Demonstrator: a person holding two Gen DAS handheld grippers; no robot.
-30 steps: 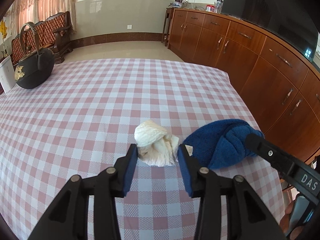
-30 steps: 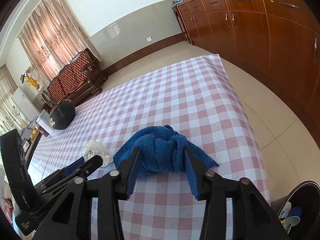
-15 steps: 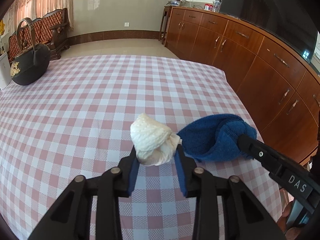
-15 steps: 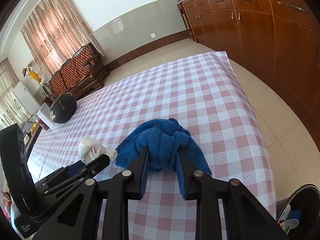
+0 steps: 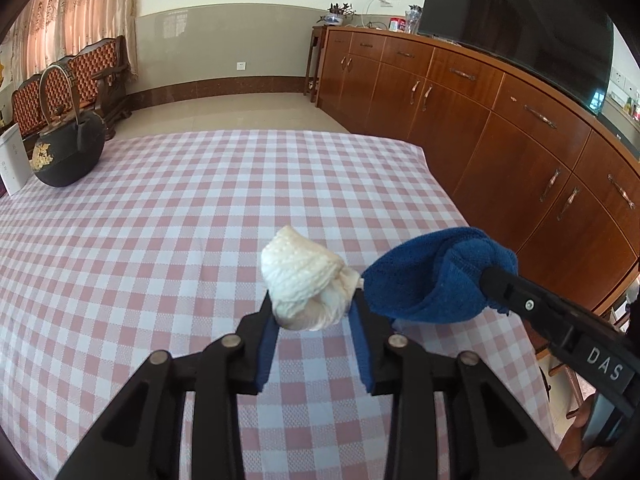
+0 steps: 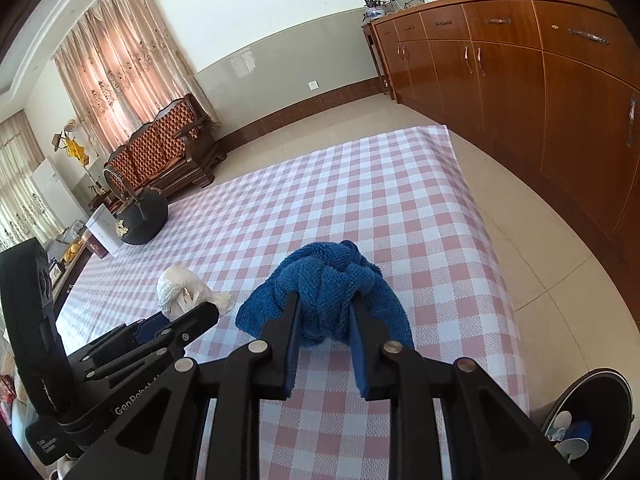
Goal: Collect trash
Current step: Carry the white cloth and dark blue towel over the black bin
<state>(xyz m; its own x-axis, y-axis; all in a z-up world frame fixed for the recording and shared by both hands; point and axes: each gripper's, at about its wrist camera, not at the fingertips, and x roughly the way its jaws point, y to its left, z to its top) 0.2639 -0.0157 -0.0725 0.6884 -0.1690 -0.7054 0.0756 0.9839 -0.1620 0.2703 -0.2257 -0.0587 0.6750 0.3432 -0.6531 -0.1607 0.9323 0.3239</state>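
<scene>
Checked tablecloth [image 5: 160,240] – right gripper [image 5: 494,280] arm reads "DAS"

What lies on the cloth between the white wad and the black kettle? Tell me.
Nothing: only bare checked tablecloth runs from the white wad, clamped in the left gripper, to the black kettle. The left wrist view shows it best.

Crumpled cream knit wad [image 5: 306,280] and bunched blue knit cloth [image 6: 332,296], side by side, both lifted off checked counter [image 5: 160,220].
</scene>
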